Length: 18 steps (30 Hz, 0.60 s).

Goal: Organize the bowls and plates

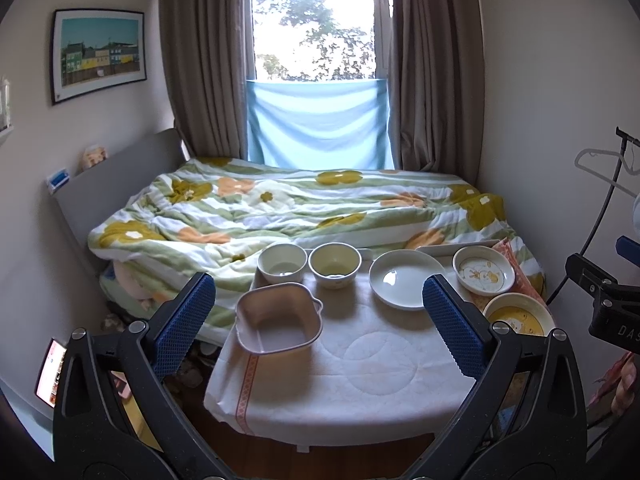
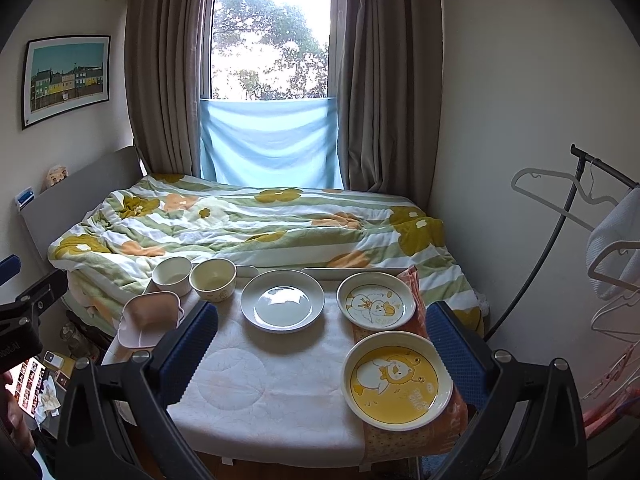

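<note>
**Table lot: six dishes, unsorted, both grippers empty**

Left to right on the cloth-covered table [image 2: 280, 392]:

1. Pink square bowl [image 1: 278, 320], 9 o'clock edge, alone; its shape likely won't nest with the rounds.
2. White round bowl [image 1: 281, 262] and cream round bowl [image 1: 334, 264], 11 o'clock, just beside each other, a probable nesting pair.
3. Plain white plate [image 2: 282, 300], 12 o'clock, centre.
4. Duck-print plate [image 2: 376, 301], 1 o'clock, and yellow bear plate [image 2: 398, 380], 4 o'clock, on an orange cloth [image 2: 416, 436].

Left gripper [image 1: 320, 320]: jaws wide, holding nothing. Right gripper [image 2: 322, 350]: jaws wide, holding nothing. Both hover short of the dishes; sorting appears unstarted.

View notes: right wrist shows the yellow bear plate whole; left wrist shows it partly hidden by a finger, but gives the pink square bowl's interior clearly.
</note>
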Tool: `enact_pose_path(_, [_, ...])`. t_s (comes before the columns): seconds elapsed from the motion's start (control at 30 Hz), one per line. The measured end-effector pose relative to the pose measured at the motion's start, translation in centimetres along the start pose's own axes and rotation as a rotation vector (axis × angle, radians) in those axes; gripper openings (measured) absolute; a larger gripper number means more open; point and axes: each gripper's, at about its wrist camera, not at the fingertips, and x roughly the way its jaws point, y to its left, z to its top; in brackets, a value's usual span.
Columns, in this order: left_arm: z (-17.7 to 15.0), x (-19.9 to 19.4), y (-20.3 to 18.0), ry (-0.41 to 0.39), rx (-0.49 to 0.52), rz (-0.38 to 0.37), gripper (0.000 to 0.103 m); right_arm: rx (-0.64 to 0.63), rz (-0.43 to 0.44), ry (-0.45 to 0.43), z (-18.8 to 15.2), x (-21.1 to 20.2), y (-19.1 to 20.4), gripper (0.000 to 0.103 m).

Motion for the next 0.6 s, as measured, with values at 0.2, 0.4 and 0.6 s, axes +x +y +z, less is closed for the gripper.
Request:
enact_pose_path(0.2, [0.15,0.04,0.04,-0.001,-0.002,0.004,0.103,-0.002,0.001,-0.010,0.27,-0.27,-0.14,0.103])
enact_pose_path(0.4, [0.12,0.06,0.12,-0.003,0.001,0.004,0.103,0.001,0.012,-0.023,0.56,-0.35,-0.03,0.103])
enact_pose_path(0.6, [0.07,0.07,0.07,-0.003,0.001,0.006,0.103,-0.005,0.010,-0.026,0.48,-0.38,0.42,0.103])
